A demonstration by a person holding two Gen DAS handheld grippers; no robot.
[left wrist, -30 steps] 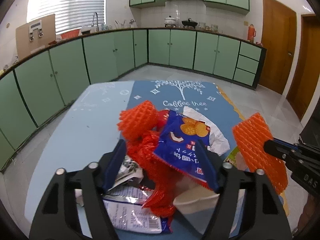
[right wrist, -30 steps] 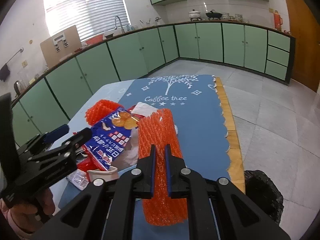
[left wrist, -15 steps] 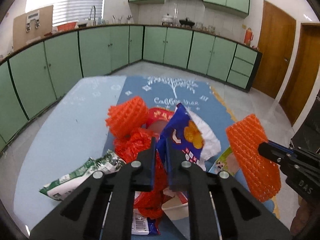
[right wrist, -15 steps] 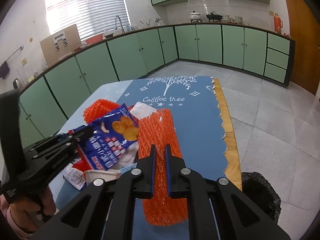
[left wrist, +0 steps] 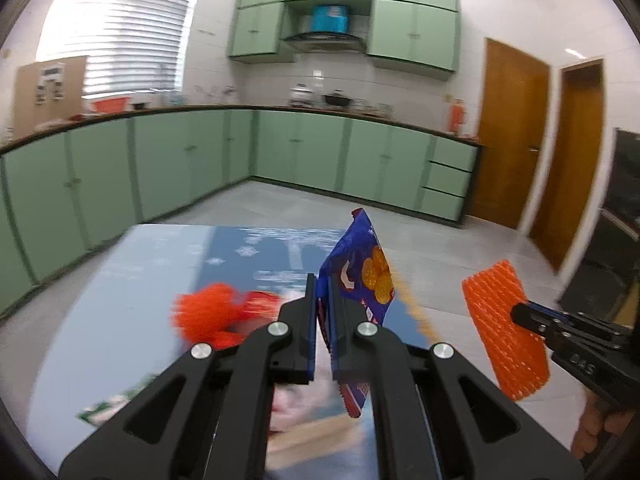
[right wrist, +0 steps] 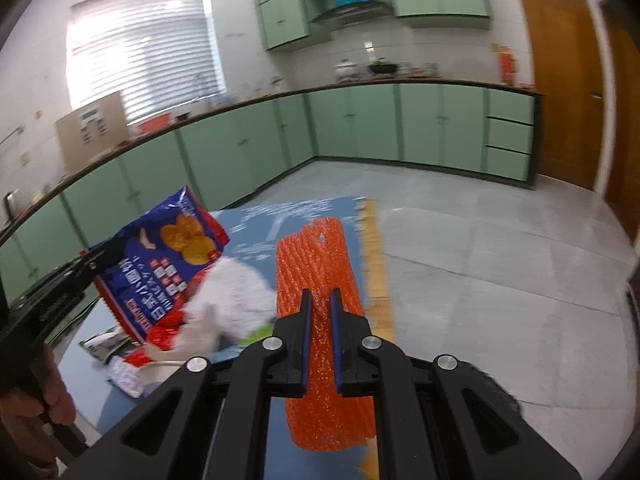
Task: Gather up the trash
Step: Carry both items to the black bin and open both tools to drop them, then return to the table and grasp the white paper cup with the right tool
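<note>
My left gripper is shut on a blue biscuit wrapper, which stands up above the table; the same wrapper shows at the left of the right wrist view, pinched by the left gripper. My right gripper is shut on an orange foam net sleeve and holds it lifted over the table's right edge; the sleeve also hangs at the right of the left wrist view. More litter lies on the blue table: an orange foam net, red mesh, white paper and small packets.
A black trash bag sits on the floor just right of the table, partly hidden by my right gripper. Green kitchen cabinets line the far walls. Wooden doors stand at the right. A hand grips the left tool.
My left gripper closed on the blue wrapper and lifted it off the pile. The right gripper, still holding the orange sleeve, rose and shifted right; both views now tilt up.
</note>
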